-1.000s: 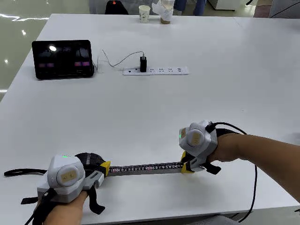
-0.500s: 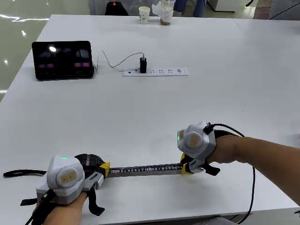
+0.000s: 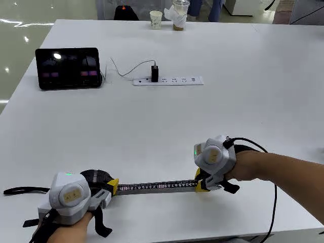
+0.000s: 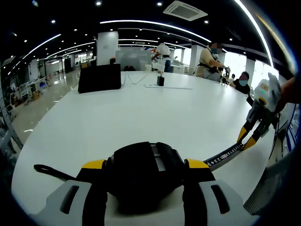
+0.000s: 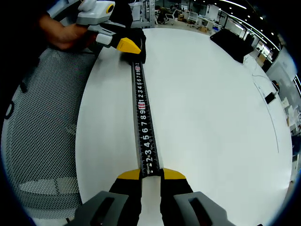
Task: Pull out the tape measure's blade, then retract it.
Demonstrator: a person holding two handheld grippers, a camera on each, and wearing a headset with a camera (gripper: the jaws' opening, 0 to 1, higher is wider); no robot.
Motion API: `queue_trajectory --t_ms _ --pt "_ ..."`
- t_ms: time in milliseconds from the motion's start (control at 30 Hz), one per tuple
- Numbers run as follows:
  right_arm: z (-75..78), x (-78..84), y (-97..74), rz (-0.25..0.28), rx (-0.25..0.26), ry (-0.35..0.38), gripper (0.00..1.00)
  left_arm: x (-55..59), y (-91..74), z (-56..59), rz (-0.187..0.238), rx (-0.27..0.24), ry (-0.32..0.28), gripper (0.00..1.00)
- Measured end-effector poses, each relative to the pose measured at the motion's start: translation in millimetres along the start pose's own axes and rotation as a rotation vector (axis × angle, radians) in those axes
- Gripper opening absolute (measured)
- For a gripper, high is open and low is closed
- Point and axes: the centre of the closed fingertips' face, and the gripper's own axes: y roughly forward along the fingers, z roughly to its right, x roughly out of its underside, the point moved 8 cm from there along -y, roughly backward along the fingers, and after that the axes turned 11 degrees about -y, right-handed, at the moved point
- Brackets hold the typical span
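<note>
The tape measure's black case (image 3: 97,178) sits near the table's front left edge, and my left gripper (image 3: 108,188) is shut on it. In the left gripper view the case (image 4: 143,172) is between the yellow-tipped jaws of the left gripper (image 4: 146,165). The dark numbered blade (image 3: 157,186) runs out flat to the right along the table. My right gripper (image 3: 200,184) is shut on the blade's end. In the right gripper view the blade (image 5: 142,117) stretches from my right gripper (image 5: 150,174) to the case (image 5: 136,41) and the left gripper (image 5: 123,44).
A dark tablet (image 3: 68,67) stands at the back left. A white power strip (image 3: 169,80) with a black charger (image 3: 154,71) lies mid-table. Paper cups (image 3: 156,19) are at the far edge. A black strap (image 3: 20,191) trails left of the case. A mesh chair (image 5: 42,127) is below the front edge.
The head camera has tipped a little, so the whole picture sits lower. Both grippers and the drawn-out blade keep about the same spacing.
</note>
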Motion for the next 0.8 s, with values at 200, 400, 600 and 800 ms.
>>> queue_trajectory --t_ms 200,400,600,800 --pt "0.9 -1.3 0.2 -0.008 -0.008 -0.003 0.11 0.2 -0.1 0.8 -0.001 0.005 0.006 0.60" --pt "1.1 -4.4 2.1 -0.013 -0.008 -0.020 0.11 0.2 0.4 2.4 -0.008 0.000 0.044 0.60" --pt "1.5 -6.1 3.0 0.000 -0.009 -0.005 0.11 0.2 0.4 2.3 -0.006 0.003 0.036 0.60" --pt "2.0 -9.1 4.7 -0.002 -0.014 0.009 0.11 0.4 0.4 2.9 -0.005 0.004 0.035 0.60"
